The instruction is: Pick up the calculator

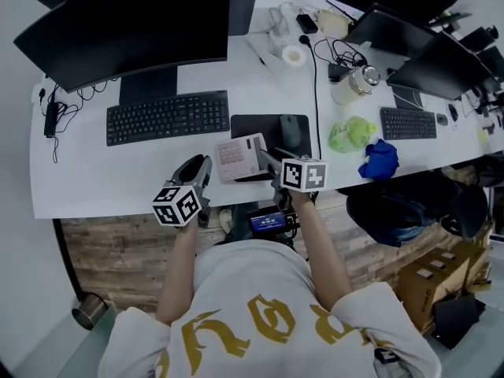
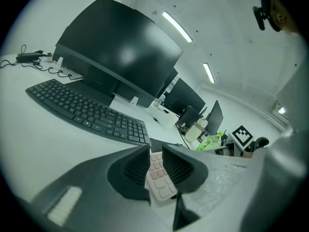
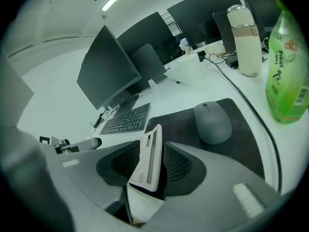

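The calculator (image 1: 240, 157), pale with pinkish keys, is held just above the desk's front edge, over the black mouse mat (image 1: 260, 126). My right gripper (image 1: 265, 164) is shut on its right side. In the right gripper view the calculator (image 3: 150, 159) stands edge-on between the jaws. My left gripper (image 1: 208, 168) meets the calculator's left edge. In the left gripper view the calculator's keys (image 2: 159, 175) show foreshortened in the narrow gap between the jaws, which close on it.
A black keyboard (image 1: 168, 116) lies to the left below a large monitor (image 1: 126, 18). A grey mouse (image 1: 290, 129) sits on the mat. A green bottle (image 1: 350, 134), a blue cloth (image 1: 380, 158), a white flask (image 1: 352, 84) and cables lie to the right.
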Demonstrator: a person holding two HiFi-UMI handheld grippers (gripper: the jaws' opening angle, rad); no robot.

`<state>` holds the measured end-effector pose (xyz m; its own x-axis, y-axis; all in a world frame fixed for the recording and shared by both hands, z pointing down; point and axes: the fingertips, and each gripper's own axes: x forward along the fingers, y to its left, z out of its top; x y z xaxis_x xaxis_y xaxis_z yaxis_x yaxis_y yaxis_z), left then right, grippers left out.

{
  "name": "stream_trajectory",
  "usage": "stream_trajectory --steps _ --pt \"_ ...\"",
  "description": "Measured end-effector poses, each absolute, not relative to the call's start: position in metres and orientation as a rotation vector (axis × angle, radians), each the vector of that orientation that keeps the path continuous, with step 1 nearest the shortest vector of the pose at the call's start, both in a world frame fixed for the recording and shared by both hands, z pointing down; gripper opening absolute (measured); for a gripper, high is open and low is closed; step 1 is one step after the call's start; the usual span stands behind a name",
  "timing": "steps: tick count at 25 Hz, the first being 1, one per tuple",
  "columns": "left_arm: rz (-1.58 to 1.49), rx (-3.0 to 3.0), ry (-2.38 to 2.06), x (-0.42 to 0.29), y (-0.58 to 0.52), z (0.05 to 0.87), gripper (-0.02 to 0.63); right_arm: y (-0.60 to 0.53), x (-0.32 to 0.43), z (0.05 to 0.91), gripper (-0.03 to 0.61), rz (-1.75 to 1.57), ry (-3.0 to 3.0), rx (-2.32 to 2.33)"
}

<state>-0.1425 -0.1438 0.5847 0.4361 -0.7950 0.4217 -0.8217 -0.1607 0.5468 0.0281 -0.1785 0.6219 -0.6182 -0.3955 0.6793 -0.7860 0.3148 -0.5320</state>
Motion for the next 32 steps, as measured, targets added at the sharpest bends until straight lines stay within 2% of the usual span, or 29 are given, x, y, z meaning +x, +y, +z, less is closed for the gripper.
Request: stream_trajectory --steps 11,16,24,32 --pt "0.075 1.882 -1.337 -0.141 -0.146 0.615 0.074 -0.176 0.01 0.651 0.186 1.354 -2.147 0.935" --pt "0.076 1.871 -1.339 -0.144 -0.147 0.618 0.074 -0.175 -0.001 0.656 0.147 1.344 -2.182 0.886" --pt "0.083 1.858 -1.333 -0.147 -0.146 0.625 0.074 -0.175 -0.002 0.656 0.126 1.541 -2.208 0.822" --pt "0.065 1.849 -1.324 -0.145 -0.146 0.626 0.074 -0.175 -0.003 0.657 0.123 1.542 -2.217 0.806"
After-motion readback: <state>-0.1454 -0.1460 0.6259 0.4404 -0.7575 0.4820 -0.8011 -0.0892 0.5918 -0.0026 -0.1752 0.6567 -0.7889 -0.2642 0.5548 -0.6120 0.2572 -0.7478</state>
